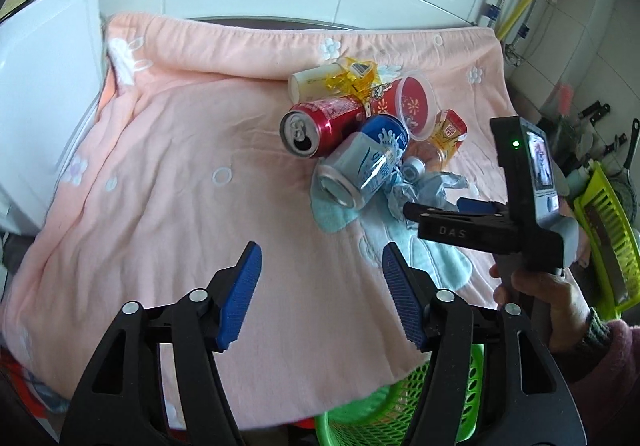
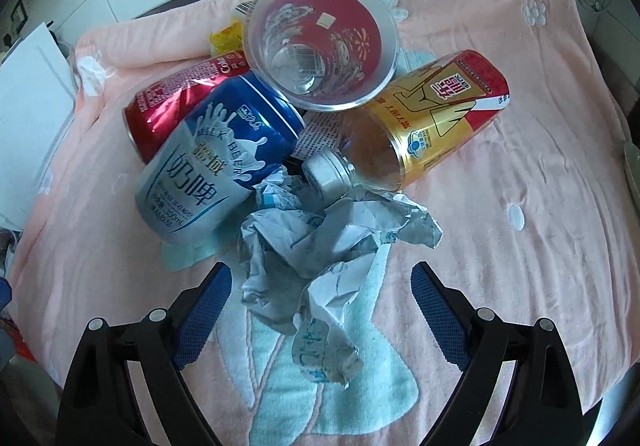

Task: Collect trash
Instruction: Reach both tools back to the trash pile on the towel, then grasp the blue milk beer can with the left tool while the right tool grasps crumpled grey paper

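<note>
While my right tool (image 2: pixel 320 310) hangs with its jaws apart, astride the crumpled grey-white paper wrapper (image 2: pixel 316 266) on the pink-towelled table (image 2: pixel 520 246), I judge it light, soft and springy; pinch its bunched middle. Left tool (image 1: pixel 320 298) gapes empty.

A pink towel (image 2: pixel 520 173) patterned with white flowers and a pale blue figure is seen. On it, a red can (image 2: pixel 168 105), a blue-and-silver can (image 2: pixel 208 165) with white splashes, a gold-and-red bottle (image 2: pixel 440 113), a clear cup (image 2: pixel 320 41) printed red, and pale crumpled paper (image 2: pixel 320 254) marked blue are shown. A green basket (image 1: pixel 400 410) is visible.
</note>
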{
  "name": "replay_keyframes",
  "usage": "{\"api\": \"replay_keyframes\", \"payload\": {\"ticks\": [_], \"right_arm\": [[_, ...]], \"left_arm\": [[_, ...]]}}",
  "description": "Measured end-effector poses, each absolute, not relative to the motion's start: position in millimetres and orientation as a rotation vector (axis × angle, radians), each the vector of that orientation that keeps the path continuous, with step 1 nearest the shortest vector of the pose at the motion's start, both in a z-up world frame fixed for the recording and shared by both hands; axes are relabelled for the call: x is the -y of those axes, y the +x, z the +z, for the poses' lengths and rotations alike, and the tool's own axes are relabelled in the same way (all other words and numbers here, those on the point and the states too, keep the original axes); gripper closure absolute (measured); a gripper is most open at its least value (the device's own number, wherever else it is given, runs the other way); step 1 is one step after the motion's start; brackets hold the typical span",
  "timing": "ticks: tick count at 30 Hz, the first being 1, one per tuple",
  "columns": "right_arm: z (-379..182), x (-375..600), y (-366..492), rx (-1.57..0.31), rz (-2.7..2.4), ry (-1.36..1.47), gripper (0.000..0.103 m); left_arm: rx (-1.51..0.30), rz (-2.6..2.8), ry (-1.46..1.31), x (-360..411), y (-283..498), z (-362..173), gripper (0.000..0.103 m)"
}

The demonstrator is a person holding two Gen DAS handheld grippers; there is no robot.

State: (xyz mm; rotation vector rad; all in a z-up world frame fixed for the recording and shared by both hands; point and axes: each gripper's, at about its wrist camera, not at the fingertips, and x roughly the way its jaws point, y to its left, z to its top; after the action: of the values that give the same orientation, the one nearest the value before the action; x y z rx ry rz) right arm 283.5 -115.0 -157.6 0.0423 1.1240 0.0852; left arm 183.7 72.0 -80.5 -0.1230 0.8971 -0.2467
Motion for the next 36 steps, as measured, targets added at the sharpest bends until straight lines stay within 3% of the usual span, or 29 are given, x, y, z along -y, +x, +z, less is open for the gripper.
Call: {"api": "replay_keyframes", "payload": {"ticks": [6,11,19,26,36], "right_arm": [[-172.2,124.6,297.3,-1.16,0.072,0.112,0.015],[-174.3,127.6,298.6,-1.153,0.085,0.093,0.024],[-181.0,114.8,300.2,-1.149,0.076,0.101,0.022],[-179.4,121.8,291.9,-1.129,0.091,0.1,0.047],[-166.5,139.9,261.9,-1.111,0.075,0.066,0.048]], "left_arm": [[-0.894,-0.34,-0.057,-55.0,217.5,-82.4,0.039],[-0.901,-0.435,-0.016,-37.3,246.7,-85.1,0.039],[-0.926,-0.517,0.055,-9.3,287.7,-95.5,0.039],[-0.953,-0.554,0.068,1.4,308.2,-108.2,0.039],[-0.978,-0.546,0.135,17.3,328.4,-124.0,0.039]]}}
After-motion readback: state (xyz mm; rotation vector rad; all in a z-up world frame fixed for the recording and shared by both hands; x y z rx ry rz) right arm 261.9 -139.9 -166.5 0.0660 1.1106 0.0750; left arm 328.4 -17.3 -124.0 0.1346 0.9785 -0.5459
